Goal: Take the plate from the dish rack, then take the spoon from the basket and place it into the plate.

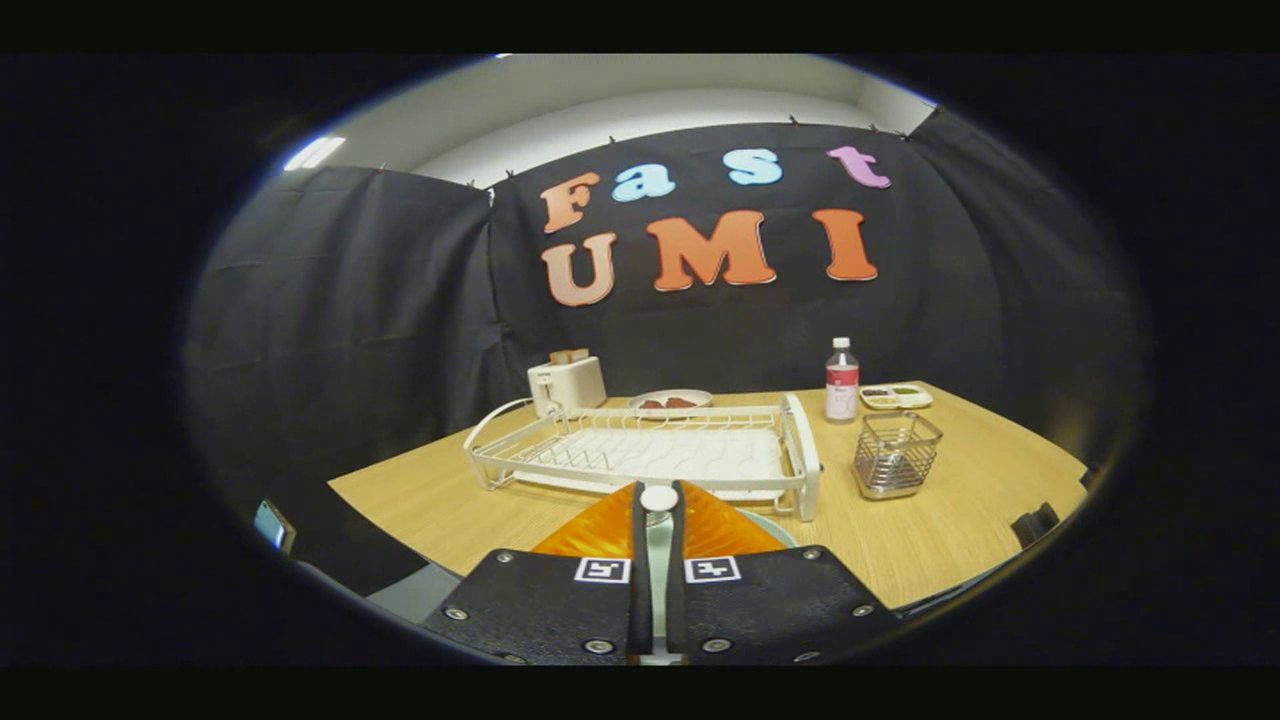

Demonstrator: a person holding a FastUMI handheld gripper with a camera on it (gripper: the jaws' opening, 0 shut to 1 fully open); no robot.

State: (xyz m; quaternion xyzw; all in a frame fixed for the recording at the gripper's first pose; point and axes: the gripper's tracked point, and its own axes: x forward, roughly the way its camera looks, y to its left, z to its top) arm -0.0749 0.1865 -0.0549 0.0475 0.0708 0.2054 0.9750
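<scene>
Gripper (658, 520) pinches spoon (658, 497) (basket (896, 455) and dish rack (650, 452) bare).

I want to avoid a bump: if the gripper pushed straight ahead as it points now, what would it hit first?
Probably the dish rack, whose near rail lies just ahead of the gripper, jaws shut on the spoon. Height is unclear; it might pass above.
</scene>
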